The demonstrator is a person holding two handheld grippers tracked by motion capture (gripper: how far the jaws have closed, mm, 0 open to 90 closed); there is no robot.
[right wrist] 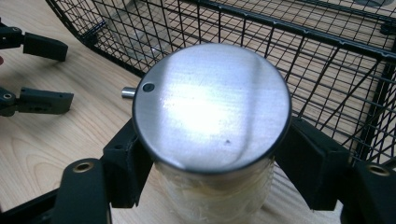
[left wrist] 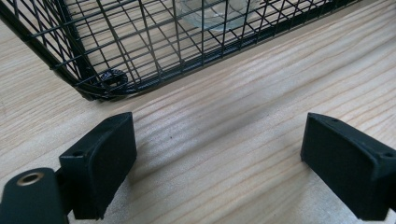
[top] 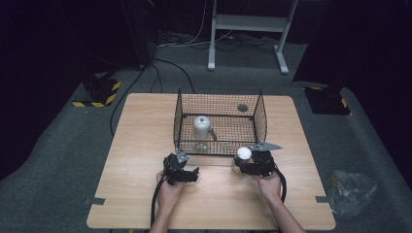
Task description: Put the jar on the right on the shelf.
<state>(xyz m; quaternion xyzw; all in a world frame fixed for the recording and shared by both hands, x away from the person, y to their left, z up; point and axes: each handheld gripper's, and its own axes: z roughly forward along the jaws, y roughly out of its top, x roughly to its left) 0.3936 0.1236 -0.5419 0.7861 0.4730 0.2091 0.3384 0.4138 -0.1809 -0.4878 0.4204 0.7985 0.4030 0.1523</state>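
Your right gripper (right wrist: 212,172) has its black jaws pressed against both sides of a glass jar (right wrist: 215,196) with a round metal lid (right wrist: 212,107), just in front of the black wire basket (right wrist: 299,42), while the left gripper (right wrist: 44,74) sits open on the wooden table (right wrist: 42,140).

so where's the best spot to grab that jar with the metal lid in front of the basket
Grip the glass body of the jar just under its round metal lid, from the person's side, jaws level on opposite sides. It stands upright and the lid overhangs, so it likely won't slip down. The right gripper sits there now, pads against it, the wire basket behind.
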